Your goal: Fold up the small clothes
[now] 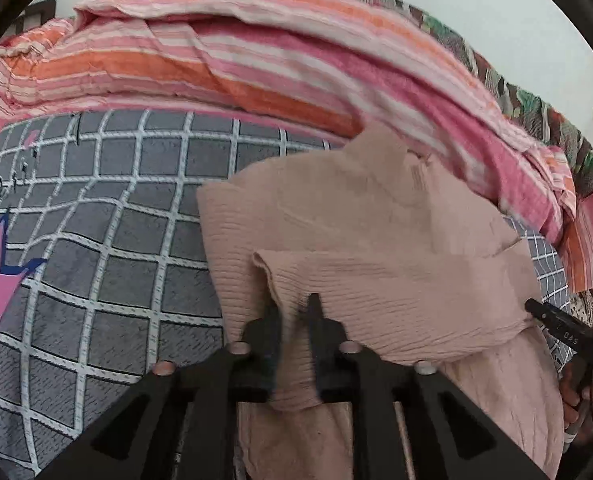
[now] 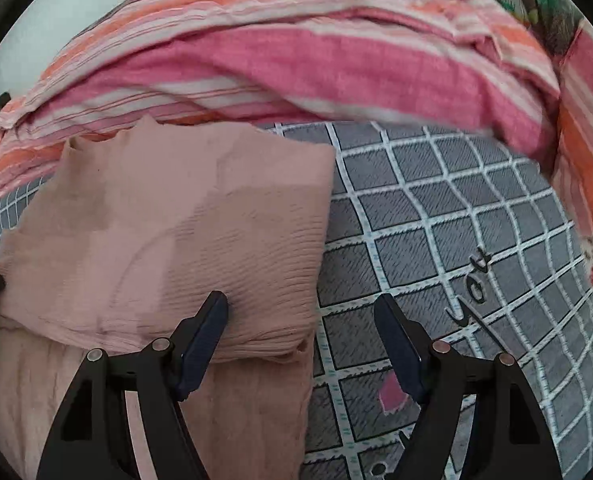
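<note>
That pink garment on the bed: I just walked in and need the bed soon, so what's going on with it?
A person with a handheld gripper in each hand is folding the pink garment on the grey checked bedspread. The left gripper is shut on a fold of it. The right gripper is open, one finger over the garment's right edge and the other over the bedspread. A striped pink blanket lies bunched behind.

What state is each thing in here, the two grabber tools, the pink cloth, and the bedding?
Left gripper: shut on a fold of the garment.
Right gripper: open, holding nothing, one finger over the garment.
Pink garment: partly folded, lying on the sheet.
Grid sheet: spread flat.
Striped blanket: bunched up behind.
</note>
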Demonstrator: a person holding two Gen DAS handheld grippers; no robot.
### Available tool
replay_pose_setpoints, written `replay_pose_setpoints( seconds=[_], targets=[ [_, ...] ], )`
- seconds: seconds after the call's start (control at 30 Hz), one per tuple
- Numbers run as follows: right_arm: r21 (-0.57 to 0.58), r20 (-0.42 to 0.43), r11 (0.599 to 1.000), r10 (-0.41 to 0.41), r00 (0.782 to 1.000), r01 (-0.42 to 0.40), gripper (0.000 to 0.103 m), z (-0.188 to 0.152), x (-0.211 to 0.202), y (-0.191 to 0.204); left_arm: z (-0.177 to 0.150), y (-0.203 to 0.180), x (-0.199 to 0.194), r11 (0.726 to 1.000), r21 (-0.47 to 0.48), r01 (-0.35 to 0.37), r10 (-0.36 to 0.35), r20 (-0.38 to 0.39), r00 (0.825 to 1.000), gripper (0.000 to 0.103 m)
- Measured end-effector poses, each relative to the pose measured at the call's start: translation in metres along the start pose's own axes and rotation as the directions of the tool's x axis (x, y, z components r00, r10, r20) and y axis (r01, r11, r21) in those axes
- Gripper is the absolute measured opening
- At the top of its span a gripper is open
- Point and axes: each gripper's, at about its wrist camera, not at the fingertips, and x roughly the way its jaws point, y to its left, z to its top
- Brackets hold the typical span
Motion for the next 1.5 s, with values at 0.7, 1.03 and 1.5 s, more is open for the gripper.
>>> replay_pose_setpoints(
  seconds=[0.7,1.03,1.5],
  targets=[
    [0.03,0.036,0.999,0.029,0.999,-0.03,0.057,-0.046,-0.078,-0.021,-0.046,0.003,-0.05,0.999,-0.04,0.021,-0.021,0.002,1.0,0.027],
    [0.023,0.079,0.991,0.127,0.989,-0.129,0.049,-0.114,-0.162,-0.02,-0.11,0.001,-0.114,0.988,-0.052,0.145,-0.145,0.003,0.989,0.058],
    [0.001,-0.054,0.977,0.215,0.975,-0.215,0.049,-0.234,-0.17,-0.016,-0.223,-0.021,-0.14,0.967,-0.055,0.249,-0.254,-0.105,0.962,0.058]
  ],
)
